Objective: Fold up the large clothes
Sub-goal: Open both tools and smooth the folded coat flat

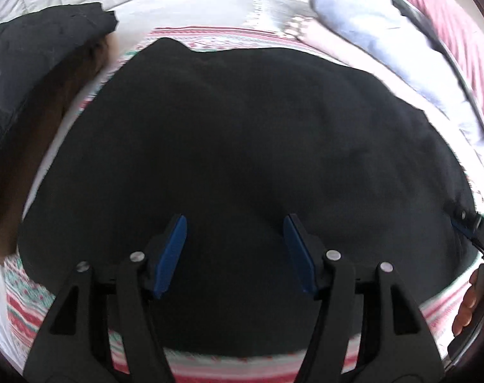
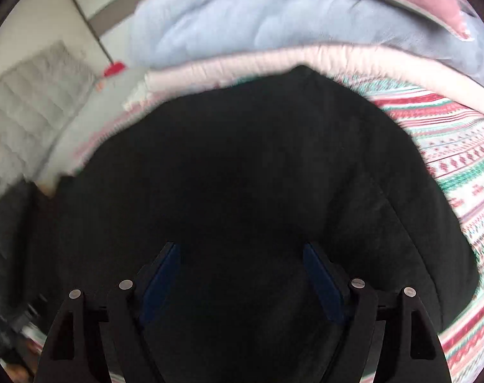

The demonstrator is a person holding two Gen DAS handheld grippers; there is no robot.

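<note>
A large black garment [image 1: 242, 146] lies spread on a bed with a red, green and white patterned cover [image 1: 24, 300]. My left gripper [image 1: 234, 223] is open above the garment's near part, its blue pads apart with nothing between them. My right gripper [image 2: 242, 252] is open too, over the same black garment [image 2: 242, 166], and holds nothing. In the left wrist view the right gripper [image 1: 465, 223] shows at the garment's right edge, with the person's hand [image 1: 472, 300] on its handle.
A second dark garment [image 1: 34, 63] lies at the left of the bed. Folded light blue [image 1: 379, 38] and pink bedding [image 2: 273, 63] is piled at the far right. A grey quilted cover [image 2: 27, 108] lies beyond. The patterned cover [image 2: 459, 159] shows to the right.
</note>
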